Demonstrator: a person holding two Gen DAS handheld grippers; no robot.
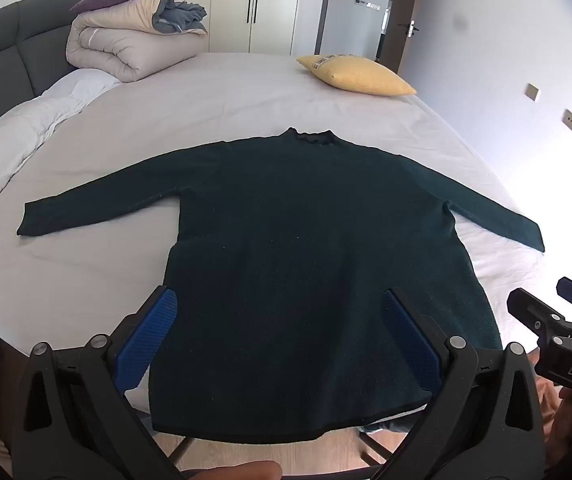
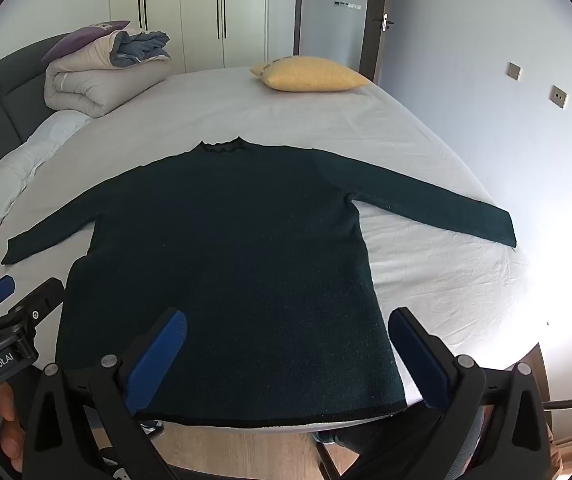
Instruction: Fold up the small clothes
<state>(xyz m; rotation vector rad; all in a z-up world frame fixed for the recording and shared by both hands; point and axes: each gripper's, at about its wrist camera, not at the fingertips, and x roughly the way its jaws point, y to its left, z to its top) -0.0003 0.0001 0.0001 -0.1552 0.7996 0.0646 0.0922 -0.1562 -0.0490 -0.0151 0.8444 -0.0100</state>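
Observation:
A dark green long-sleeved sweater [image 1: 310,248] [image 2: 229,264] lies flat on the bed, collar away from me, both sleeves spread out sideways, its hem reaching the near edge of the mattress. My left gripper [image 1: 279,308] hovers open above the hem's left part, blue pads wide apart with nothing between them. My right gripper [image 2: 288,320] hovers open above the hem's right corner, also empty. Each gripper shows at the edge of the other's view: the right gripper [image 1: 558,300] and the left gripper [image 2: 17,292].
The bed sheet [image 1: 245,96] is pale grey. A yellow pillow [image 1: 358,74] lies at the far right, a folded duvet stack [image 1: 125,44] with a purple cushion at the far left, a white quilt [image 1: 21,136] along the left. Wooden floor shows below the mattress edge.

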